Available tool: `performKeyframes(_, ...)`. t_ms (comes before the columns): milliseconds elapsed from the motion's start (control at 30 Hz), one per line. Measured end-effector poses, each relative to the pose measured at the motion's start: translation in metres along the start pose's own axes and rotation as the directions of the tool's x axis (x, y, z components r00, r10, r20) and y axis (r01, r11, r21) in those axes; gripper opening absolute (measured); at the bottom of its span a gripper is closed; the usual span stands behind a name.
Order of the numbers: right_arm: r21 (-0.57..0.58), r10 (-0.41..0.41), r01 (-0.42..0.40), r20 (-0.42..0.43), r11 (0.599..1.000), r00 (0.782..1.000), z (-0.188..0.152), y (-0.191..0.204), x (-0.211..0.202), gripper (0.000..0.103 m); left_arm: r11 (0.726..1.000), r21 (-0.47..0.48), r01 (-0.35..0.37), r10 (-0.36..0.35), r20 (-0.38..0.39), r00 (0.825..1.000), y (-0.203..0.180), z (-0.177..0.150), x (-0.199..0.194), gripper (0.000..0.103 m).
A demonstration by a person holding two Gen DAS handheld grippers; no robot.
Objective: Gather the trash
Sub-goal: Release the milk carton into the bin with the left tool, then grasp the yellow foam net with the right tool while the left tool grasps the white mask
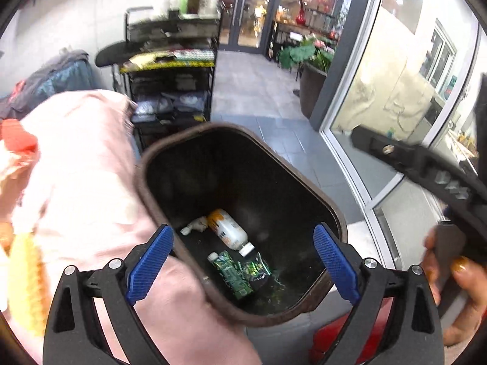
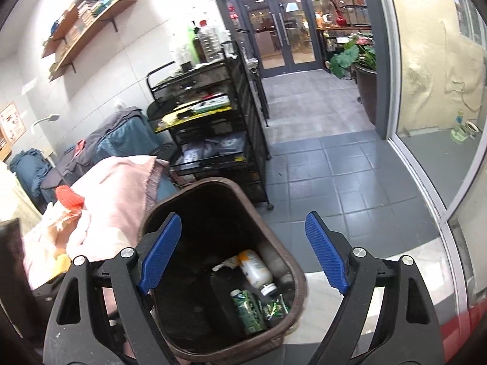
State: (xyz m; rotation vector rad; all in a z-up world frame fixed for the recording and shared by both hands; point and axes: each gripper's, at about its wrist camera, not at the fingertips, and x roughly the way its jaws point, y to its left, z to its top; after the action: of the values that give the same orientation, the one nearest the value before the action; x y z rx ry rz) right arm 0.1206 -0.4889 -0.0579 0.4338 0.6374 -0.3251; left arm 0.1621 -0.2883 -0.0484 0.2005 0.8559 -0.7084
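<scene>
Left claw (image 1: 243, 261) is spread wide w/ nothing between its blue pads (image 1: 149, 266), hanging over the brown trash bin (image 1: 243, 133). Right claw (image 2: 243, 252) is also wide & empty, above the same bin (image 2: 225, 185). No earlier view here.

Bin sits on the grey tile floor (image 2: 334, 167), beside a pink cloth (image 1: 85, 164). At its dark bottom: a white bottle (image 1: 229, 231) lying on its side, a crumpled white scrap (image 1: 194, 225) touching it, & a green carton (image 1: 232, 272) next to a shiny green wrapper (image 1: 258, 269).
</scene>
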Motion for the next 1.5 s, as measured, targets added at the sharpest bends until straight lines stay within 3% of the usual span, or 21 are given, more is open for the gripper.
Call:
performKeyframes(200,-0.102,0.065,-0.066,-0.007,0.993,0.998,-0.003,0.041,0.004,0.083,0.999,-0.050,-0.021,0.026,0.095,0.995,0.024,-0.010,-0.050,0.094)
performKeyframes(467,-0.223,0.196,-0.204,-0.061,0.953,0.979,-0.017,0.106,0.009,0.083,0.985,-0.123,-0.120,0.139,0.157,0.978,0.064,-0.034,-0.094,0.096)
performKeyframes(633,-0.254,0.266,-0.288,-0.116,0.923,0.957,-0.029,0.147,0.016,0.083,0.963,-0.171,-0.207,0.237,0.186,0.954,0.091,-0.054,-0.122,0.096)
performKeyframes(900,-0.320,0.338,-0.400,-0.231,0.859,0.912,-0.054,0.208,0.029,0.083,0.905,-0.276,-0.323,0.382,0.195,0.904,0.136,-0.086,-0.163,0.096)
performKeyframes(1067,-0.361,0.364,-0.459,-0.302,0.812,0.881,-0.066,0.237,0.030,0.083,0.869,-0.325,-0.374,0.440,0.157,0.884,0.168,-0.113,-0.178,0.096)
performKeyframes(1267,-0.465,0.330,-0.483,-0.373,0.742,0.867,-0.084,0.272,0.034,0.083,0.845,-0.392,-0.363,0.430,0.095,0.898,0.205,-0.137,-0.182,0.096)
performKeyframes(1433,-0.478,0.318,-0.549,-0.482,0.685,0.817,-0.097,0.296,0.045,0.083,0.850,-0.395,-0.348,0.411,0.084,0.908,0.226,-0.130,-0.173,0.094)
performKeyframes(1500,-0.485,0.295,-0.540,-0.493,0.688,0.819,-0.101,0.302,0.051,0.083,0.844,-0.425,-0.327,0.394,0.078,0.916,0.240,-0.128,-0.168,0.091)
